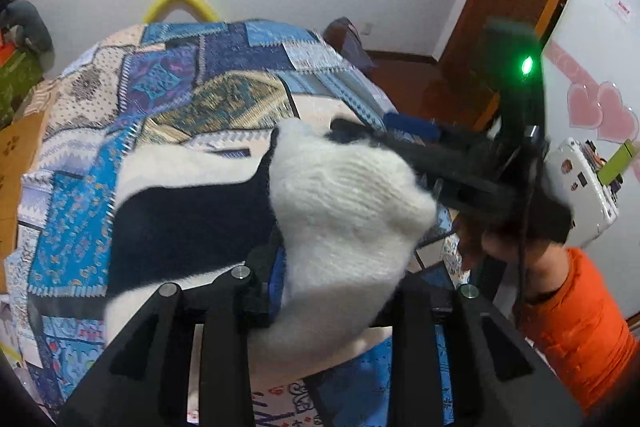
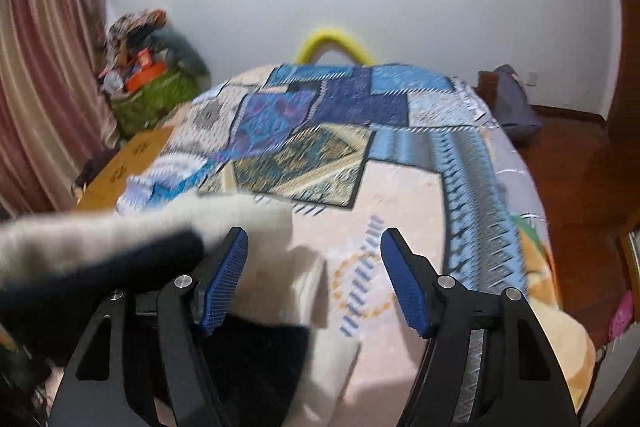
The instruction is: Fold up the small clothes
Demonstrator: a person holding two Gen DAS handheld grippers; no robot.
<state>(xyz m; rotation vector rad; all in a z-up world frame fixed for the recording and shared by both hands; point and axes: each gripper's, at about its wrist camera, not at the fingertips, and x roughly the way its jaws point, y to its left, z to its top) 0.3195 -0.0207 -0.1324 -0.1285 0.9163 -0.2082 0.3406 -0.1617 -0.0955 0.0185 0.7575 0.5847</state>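
A fuzzy white and navy striped sweater (image 1: 344, 211) lies on the patchwork bed cover (image 1: 160, 91). My left gripper (image 1: 340, 267) is shut on a bunched white fold of the sweater, which covers the right finger; the blue pad (image 1: 276, 279) of the left finger shows. My right gripper (image 2: 314, 275) is open and empty, with its blue pads (image 2: 404, 287) wide apart above the sweater's white edge (image 2: 288, 267). In the left wrist view the right gripper (image 1: 384, 143) reaches in from the right, held by a hand in an orange sleeve (image 1: 576, 323).
The bed (image 2: 400, 195) fills the middle of both views. A yellow foam arch (image 2: 332, 43) stands at the far end. A green box of clutter (image 2: 152, 83) and a cardboard box (image 2: 120, 163) sit at the left. Wooden floor (image 2: 580, 163) and a dark bag (image 2: 516, 107) are to the right.
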